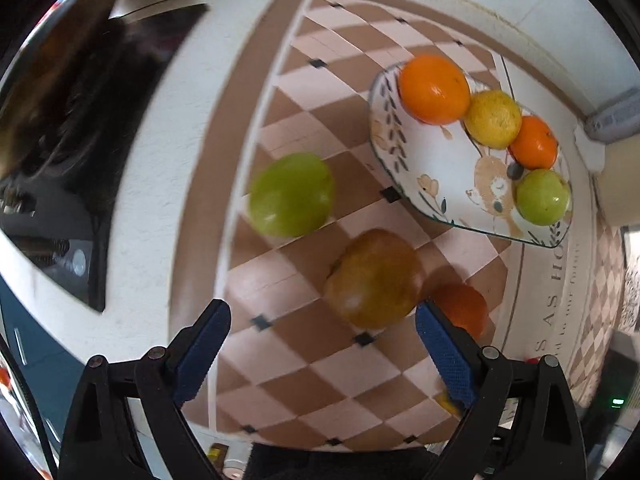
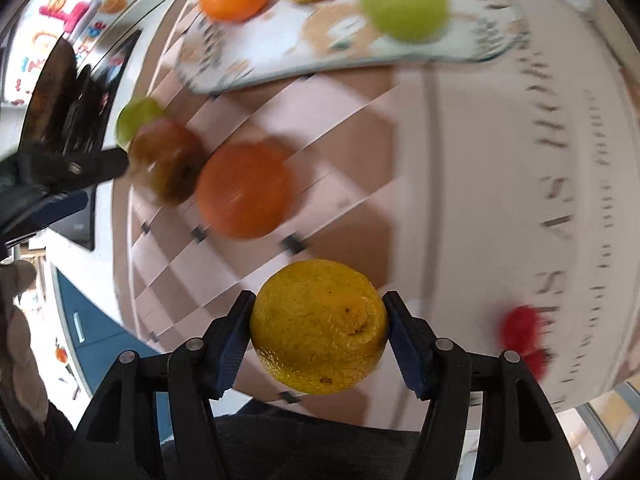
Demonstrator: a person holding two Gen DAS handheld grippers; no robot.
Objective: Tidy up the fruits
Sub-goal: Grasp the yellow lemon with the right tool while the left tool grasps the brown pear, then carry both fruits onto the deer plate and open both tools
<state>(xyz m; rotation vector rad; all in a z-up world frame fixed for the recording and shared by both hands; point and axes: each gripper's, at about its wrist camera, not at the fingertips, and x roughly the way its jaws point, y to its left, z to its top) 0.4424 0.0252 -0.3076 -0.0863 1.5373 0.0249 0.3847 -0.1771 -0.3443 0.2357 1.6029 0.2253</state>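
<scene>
My left gripper is open and empty above the checkered mat, just short of a brownish-green fruit. A green apple lies to its far left and an orange is partly hidden behind the right finger. A patterned plate holds two oranges, a yellow citrus and a green apple. My right gripper is shut on a yellow citrus, held above the mat. The plate lies ahead, blurred.
A dark tray-like object lies at the mat's left. Small red items sit on the mat's white border at right. The other gripper shows at left in the right wrist view, by the brownish fruit and an orange.
</scene>
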